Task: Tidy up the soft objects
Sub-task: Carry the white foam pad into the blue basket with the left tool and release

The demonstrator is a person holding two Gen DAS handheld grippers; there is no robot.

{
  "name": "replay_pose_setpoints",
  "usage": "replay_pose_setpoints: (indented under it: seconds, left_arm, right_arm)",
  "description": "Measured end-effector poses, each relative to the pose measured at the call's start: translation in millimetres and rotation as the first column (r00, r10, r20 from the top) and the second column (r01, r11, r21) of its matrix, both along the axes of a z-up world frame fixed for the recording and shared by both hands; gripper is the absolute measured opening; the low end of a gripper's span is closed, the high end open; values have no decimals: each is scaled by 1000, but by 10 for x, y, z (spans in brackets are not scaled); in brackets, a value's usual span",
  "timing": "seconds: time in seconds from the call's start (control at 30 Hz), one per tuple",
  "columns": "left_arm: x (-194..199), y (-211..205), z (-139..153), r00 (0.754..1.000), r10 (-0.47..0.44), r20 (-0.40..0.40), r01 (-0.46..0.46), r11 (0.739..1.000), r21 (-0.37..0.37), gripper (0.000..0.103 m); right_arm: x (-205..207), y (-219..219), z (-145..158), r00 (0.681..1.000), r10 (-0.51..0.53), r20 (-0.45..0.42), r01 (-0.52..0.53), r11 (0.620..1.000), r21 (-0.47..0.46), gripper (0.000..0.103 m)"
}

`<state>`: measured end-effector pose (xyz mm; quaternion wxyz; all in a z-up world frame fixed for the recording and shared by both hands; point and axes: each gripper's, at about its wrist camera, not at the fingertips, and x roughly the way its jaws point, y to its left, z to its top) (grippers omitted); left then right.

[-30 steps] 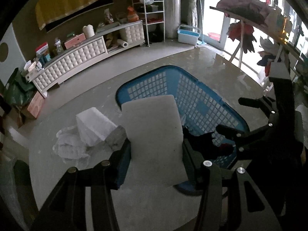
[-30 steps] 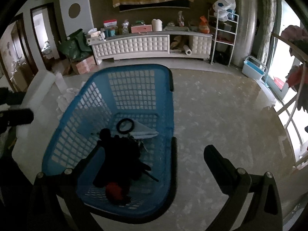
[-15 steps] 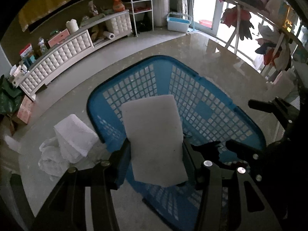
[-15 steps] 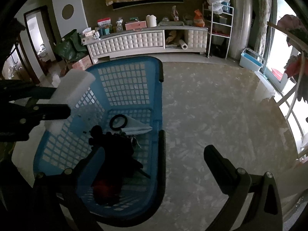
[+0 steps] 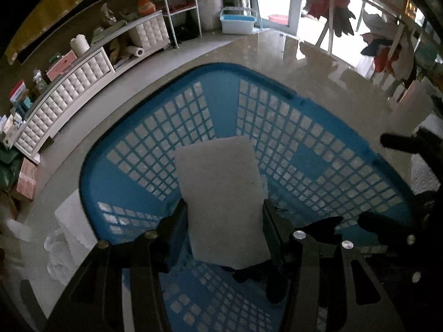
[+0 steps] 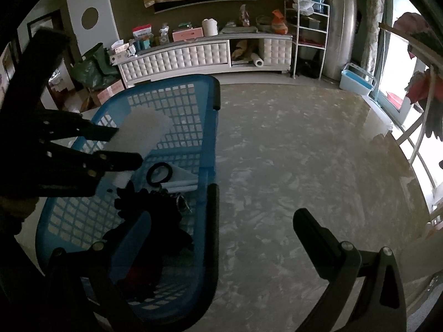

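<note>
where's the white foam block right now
The white foam block is clamped in the left gripper, held over the inside of the blue basket, above the dark items lying there.

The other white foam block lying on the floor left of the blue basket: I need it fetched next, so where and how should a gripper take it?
Grip the white foam block across its two long flat sides, near the middle, coming from above. It lies flat beside the blue plastic basket, top face exposed; crumpled white plastic crowds its near end, so a low approach looks awkward.
</note>
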<state>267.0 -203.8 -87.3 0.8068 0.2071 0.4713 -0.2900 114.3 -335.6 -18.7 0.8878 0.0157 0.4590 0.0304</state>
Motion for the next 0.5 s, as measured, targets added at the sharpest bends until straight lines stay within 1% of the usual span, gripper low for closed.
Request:
replay_pose_setpoints:
  seconds: [0.03, 0.1, 0.17, 0.23, 0.43, 0.5]
  left_arm:
    - [21, -23, -31, 1000, -7, -4, 7, 1000, 11, 49]
    - [36, -48, -49, 999, -32, 13, 31, 999, 28, 49]
    - [50, -84, -51, 998, -58, 4, 58, 998, 27, 51]
    - [59, -109, -35, 998, -67, 20, 67, 997, 27, 51]
    - [80, -128, -63, 996, -91, 0, 91, 994, 60, 54]
    - [81, -120, -57, 996, -91, 11, 90, 993, 70, 57]
  right_arm:
    - [4, -8, -2, 1000, -4, -1, 4, 1000, -1, 103]
    - [10, -35, -17, 1000, -21, -5, 21, 1000, -14, 103]
    - [20, -70, -40, 1000, -24, -14, 24, 1000, -7, 103]
    - [24, -74, -50, 1000, -24, -20, 24, 1000, -9, 103]
    - [28, -86, -53, 999, -22, -26, 21, 1000, -1, 103]
    - [31, -88, -59, 999, -23, -27, 23, 1000, -1, 103]
